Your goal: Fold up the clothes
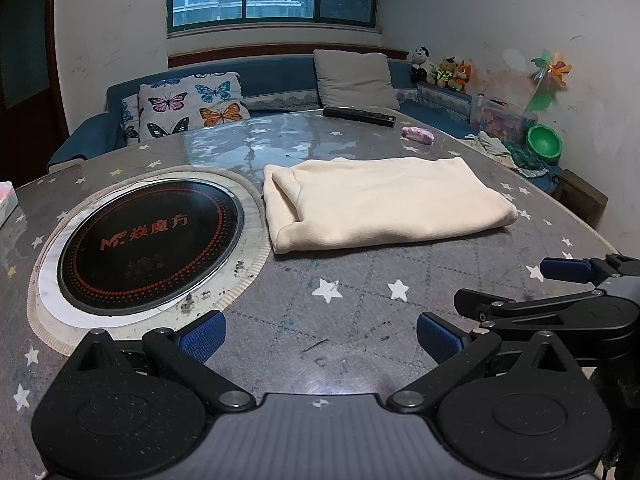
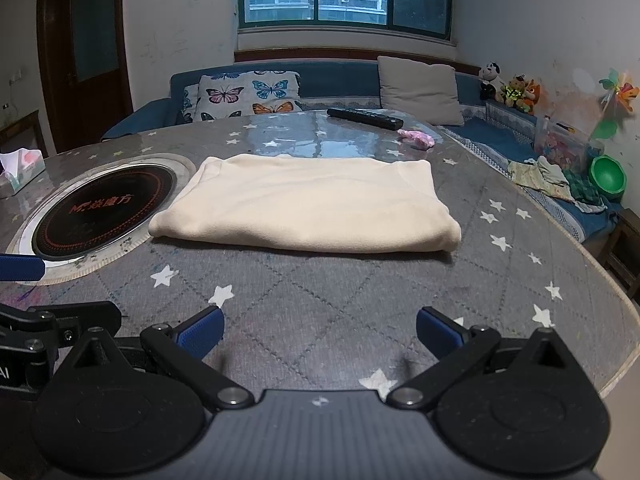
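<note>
A cream garment [image 1: 384, 200] lies folded into a flat rectangle on the grey star-patterned table [image 1: 320, 312], just right of the round black cooktop [image 1: 148, 240]. In the right wrist view the same cream garment [image 2: 308, 204] lies straight ahead. My left gripper [image 1: 322, 338] hovers open over bare table, well short of the cloth, nothing between its blue pads. My right gripper [image 2: 320, 332] is open too and holds nothing. The right gripper's blue fingertip [image 1: 566, 270] shows at the left view's right edge.
A black remote [image 2: 364, 118] and a pink wad [image 2: 416, 138] lie at the table's far side. A tissue box [image 2: 20, 168] sits at the left edge. Behind is a blue sofa [image 2: 332, 76] with cushions; clothes and a green bowl [image 2: 608, 178] lie at the right.
</note>
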### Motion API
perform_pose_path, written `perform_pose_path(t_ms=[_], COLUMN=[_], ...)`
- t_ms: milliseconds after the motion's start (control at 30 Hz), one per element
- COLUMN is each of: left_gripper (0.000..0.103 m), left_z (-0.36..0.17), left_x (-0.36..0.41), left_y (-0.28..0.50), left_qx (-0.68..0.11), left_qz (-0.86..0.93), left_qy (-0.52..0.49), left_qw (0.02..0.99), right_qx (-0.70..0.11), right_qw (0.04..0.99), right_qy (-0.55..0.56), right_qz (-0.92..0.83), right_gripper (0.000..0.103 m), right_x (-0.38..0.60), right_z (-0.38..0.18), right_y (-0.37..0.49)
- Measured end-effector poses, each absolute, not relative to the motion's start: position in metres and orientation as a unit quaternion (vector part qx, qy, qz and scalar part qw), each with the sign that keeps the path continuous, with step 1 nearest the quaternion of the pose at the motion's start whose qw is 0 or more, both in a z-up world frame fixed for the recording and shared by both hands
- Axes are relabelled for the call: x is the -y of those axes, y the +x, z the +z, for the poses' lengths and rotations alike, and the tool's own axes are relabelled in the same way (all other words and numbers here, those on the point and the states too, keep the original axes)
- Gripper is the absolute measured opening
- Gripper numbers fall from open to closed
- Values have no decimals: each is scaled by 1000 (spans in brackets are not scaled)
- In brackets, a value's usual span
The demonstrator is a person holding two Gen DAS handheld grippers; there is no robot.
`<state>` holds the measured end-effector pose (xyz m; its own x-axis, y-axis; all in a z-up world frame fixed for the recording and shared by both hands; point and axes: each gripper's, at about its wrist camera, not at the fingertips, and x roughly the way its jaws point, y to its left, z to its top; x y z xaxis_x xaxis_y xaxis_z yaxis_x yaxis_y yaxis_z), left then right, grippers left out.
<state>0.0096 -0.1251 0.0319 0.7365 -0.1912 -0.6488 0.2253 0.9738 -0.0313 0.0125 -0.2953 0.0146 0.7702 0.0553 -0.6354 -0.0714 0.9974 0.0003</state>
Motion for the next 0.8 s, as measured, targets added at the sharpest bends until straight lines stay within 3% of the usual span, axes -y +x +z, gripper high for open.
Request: perform_pose_path(t_ms=[800], left_gripper=[103], left_z=[29], left_x=[130], left_y=[21], left_qx=[-352], left_qz=[-112], left_qy=[33], left_qw=[929], right_qx=[-342], right_qw=[939], right_qy=[-6], right_qz=[34], right_gripper=[103], right_x=[299], right_z=[11], right_y=[21])
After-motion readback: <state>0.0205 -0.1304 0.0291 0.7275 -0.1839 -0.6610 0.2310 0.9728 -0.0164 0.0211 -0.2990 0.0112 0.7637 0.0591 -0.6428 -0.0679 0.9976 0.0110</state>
